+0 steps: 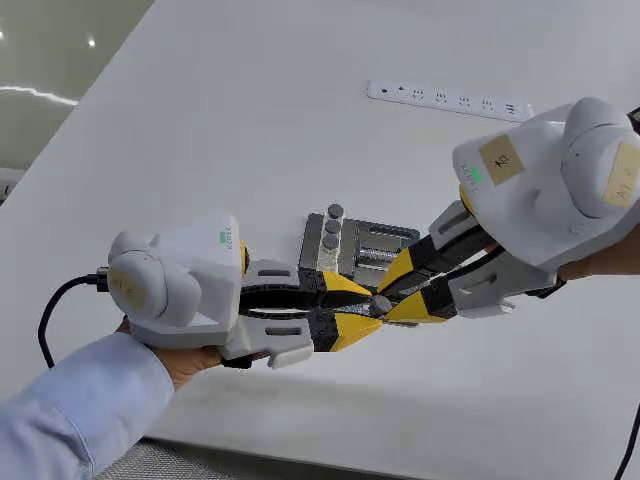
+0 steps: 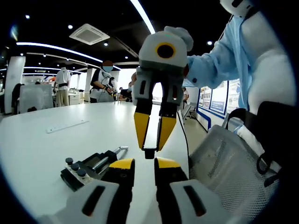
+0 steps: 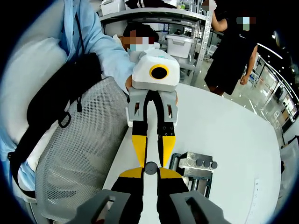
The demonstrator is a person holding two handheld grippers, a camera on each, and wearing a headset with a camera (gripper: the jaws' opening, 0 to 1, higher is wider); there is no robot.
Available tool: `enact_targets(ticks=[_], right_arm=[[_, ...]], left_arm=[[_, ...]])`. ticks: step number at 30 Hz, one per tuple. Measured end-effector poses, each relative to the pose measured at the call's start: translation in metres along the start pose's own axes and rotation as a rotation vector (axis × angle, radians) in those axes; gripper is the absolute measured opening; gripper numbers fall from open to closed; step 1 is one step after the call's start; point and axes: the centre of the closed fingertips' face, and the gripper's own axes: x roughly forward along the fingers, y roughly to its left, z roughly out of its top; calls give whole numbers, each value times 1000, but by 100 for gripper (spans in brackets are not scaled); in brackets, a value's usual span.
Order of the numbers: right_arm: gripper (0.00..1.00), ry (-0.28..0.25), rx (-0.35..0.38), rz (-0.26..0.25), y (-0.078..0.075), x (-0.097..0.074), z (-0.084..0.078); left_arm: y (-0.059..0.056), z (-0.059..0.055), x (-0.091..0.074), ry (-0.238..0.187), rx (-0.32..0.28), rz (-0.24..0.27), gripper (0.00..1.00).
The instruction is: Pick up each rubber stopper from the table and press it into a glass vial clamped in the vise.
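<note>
A white table (image 1: pixel 250 120) carries a vise (image 1: pixel 365 250) and power strip (image 1: pixel 450 100).

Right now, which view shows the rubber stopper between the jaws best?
The right gripper view: the rubber stopper shows its whole round face. The left gripper view shows a small dark side; the head view, a glimpse among jaws.

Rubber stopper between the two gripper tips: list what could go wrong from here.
1. The rubber stopper is pinched only at the very tips of the right gripper, with the left gripper bracketing it, above the table. A mistimed release could drop it and let it roll away.
2. The vise with its glass vials stands close behind the tips. A careless swing might knock them.
</note>
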Motion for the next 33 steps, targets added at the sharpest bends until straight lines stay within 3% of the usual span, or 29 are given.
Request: enact_targets(ticks=[3,5,11,17,29,33], right_arm=[[7,17,15,-18,-6,0,-1],[7,34,24,-42,-13,1,-2],[7,82,53,-88,-30,2,-7],[7,113,76,-117,-47,2,-6],[7,194,47,-83,-66,16,-12],[6,216,35,-66,-69,21,-11]], left_arm=[[11,-10,-2,66,12,64,21],[12,-10,-1,61,8,71,25],[27,-21,-7,117,8,166,35],[43,-26,-15,150,-11,269,58],[53,-34,-27,147,-58,339,78],[53,-37,-32,137,-80,347,80]])
